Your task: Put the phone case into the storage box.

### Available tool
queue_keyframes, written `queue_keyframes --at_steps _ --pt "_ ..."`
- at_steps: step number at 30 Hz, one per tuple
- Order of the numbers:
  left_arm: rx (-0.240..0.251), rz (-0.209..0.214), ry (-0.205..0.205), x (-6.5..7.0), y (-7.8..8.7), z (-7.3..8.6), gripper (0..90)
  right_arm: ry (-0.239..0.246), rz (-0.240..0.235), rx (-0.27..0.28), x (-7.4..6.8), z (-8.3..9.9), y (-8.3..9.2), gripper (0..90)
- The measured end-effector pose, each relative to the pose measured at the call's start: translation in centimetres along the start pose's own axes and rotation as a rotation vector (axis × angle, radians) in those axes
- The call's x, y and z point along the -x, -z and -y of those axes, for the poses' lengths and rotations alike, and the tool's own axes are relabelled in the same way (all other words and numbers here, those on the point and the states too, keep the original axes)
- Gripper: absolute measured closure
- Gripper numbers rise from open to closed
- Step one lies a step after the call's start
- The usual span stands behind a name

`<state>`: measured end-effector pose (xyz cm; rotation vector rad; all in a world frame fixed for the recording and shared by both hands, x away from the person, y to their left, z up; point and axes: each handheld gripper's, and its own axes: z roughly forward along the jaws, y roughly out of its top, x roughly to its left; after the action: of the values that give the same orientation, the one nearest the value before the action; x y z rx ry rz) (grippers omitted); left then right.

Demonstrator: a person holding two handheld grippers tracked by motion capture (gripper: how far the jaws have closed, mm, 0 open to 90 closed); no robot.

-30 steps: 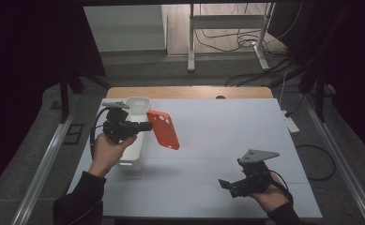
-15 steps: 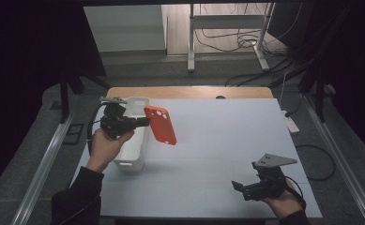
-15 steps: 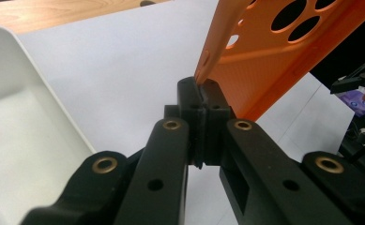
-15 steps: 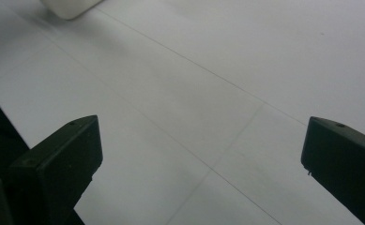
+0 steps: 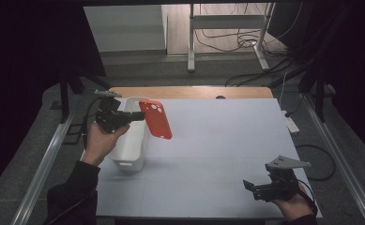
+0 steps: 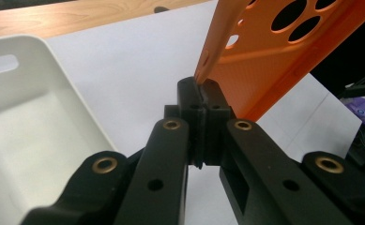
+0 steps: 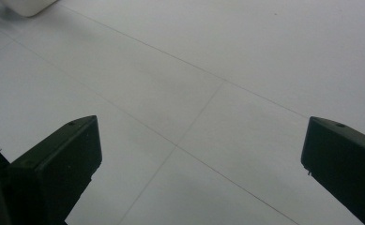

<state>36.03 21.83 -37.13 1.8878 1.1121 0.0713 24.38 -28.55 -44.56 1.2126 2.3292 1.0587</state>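
Since the earlier frames, the left gripper [image 5: 135, 116] has carried the orange phone case [image 5: 156, 119] up and toward the far left, so the case now hangs just past the white bin's [image 5: 132, 154] inner rim, while the right gripper [image 5: 251, 186] has drawn back to the near right corner of the table [image 5: 227, 140]. In the left gripper view the jaws are pinched tight on one thin side wall of the phone case [image 6: 283, 51], with the rest of it sticking up and away beyond the tips; the bin [image 6: 25, 117] lies to that gripper's left and below. The right gripper [image 7: 199, 154] stands with its jaws wide apart, nothing between them, over bare table. The case looks light and thin, probably flexible plastic or rubbery, so it should flex rather than break. A grip on the edge wall suits it, though held at one end it may swing or twist; a hold nearer the middle of a long side would likely steady it.
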Motion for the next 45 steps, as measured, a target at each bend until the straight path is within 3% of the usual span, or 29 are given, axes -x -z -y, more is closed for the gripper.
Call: queue_keyframes --at_steps 9,20,45 --pt "-0.002 -0.039 0.012 -1.2 0.5 -0.7 89.4 -0.033 0.049 -0.008 0.6 0.7 1.1 0.0" --pt "0.001 -0.078 0.036 -2.6 0.9 -1.2 89.4 -0.066 0.074 -0.014 1.2 1.5 1.8 0.0" --pt "0.005 -0.181 0.065 -5.8 1.5 -2.7 89.4 -0.055 0.089 -0.014 1.0 1.6 1.8 0.0"
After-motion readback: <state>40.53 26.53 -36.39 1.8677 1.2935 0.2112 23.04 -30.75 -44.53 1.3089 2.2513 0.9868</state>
